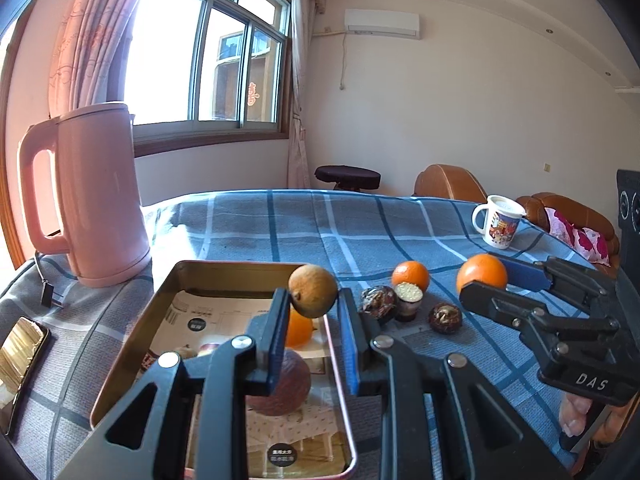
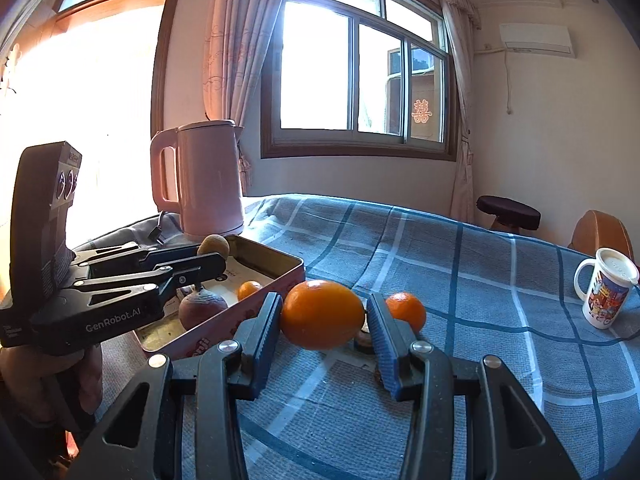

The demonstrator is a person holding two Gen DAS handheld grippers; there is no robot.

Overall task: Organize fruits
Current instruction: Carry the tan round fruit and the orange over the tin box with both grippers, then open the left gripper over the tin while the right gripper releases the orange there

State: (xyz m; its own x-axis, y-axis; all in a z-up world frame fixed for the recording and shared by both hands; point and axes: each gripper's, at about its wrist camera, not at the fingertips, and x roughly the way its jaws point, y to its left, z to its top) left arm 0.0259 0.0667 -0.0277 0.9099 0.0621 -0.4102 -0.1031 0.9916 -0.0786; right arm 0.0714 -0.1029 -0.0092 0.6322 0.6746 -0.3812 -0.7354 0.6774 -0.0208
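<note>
two grippers work over the blue checked tablecloth (image 1: 400, 220). a pink kettle (image 1: 96, 192) stands at ten o'clock from the gold tin tray (image 1: 120, 360), which holds a reddish-brown fruit (image 1: 286, 388) and a small tangerine (image 1: 299, 328). the left gripper (image 1: 314, 300), over the tray's right side, pinches a tan round fruit (image 1: 313, 290) between its nearly closed fingers. at three o'clock of the tray, the right gripper (image 2: 325, 320) sits half open around a big orange (image 2: 322, 314); whether it grips, i cannot tell. a second orange (image 2: 406, 310) lies just beyond.
</note>
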